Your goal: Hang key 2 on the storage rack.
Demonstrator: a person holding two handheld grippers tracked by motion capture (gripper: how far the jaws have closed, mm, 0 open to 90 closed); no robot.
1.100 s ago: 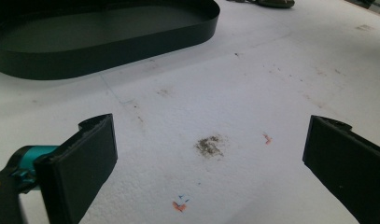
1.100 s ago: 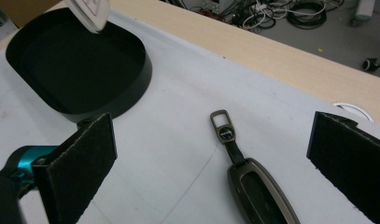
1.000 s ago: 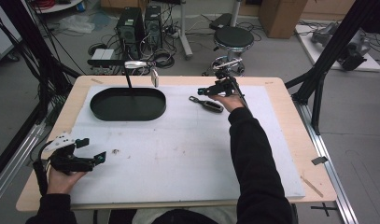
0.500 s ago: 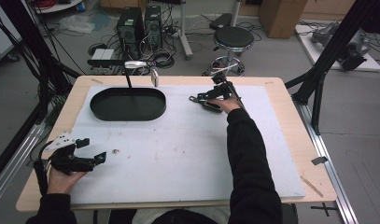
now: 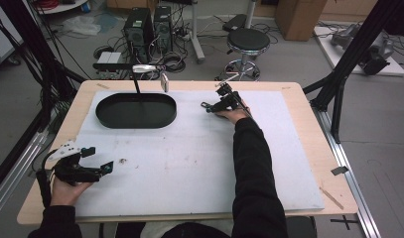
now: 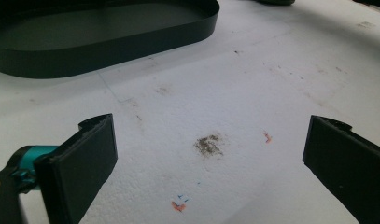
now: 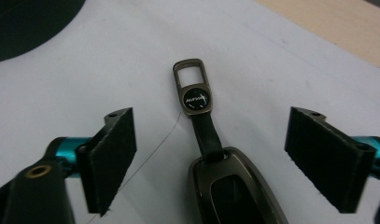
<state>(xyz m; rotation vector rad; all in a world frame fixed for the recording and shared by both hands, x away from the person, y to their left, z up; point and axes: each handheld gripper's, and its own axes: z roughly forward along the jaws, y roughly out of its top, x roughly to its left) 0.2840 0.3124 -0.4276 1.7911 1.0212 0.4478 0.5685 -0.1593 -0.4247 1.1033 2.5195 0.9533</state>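
- So, your left gripper (image 5: 98, 159) sits open and empty at the near-left corner, well away from the action.
- Your right gripper (image 7: 208, 154) is open astride the car key fob (image 7: 234, 186), jaws just been closing; its long axis runs straight away between them, strap and clasp (image 7: 193, 88) pointing off.

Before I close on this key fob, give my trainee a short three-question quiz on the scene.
1. True or false: the right gripper already clamps the key fob.
2. Which way does the fob's metal clip point in the right gripper view: A) away from the gripper, B) back toward the gripper, C) it is tucked under the fob?
3. What lies between the jaws of the left gripper?

Key
1. False: the fob lies between the jaws, which have just been closing, but a gap shows on both sides.
2. A.
3. No object, just the stained white mat; the black oval tray sits farther off.
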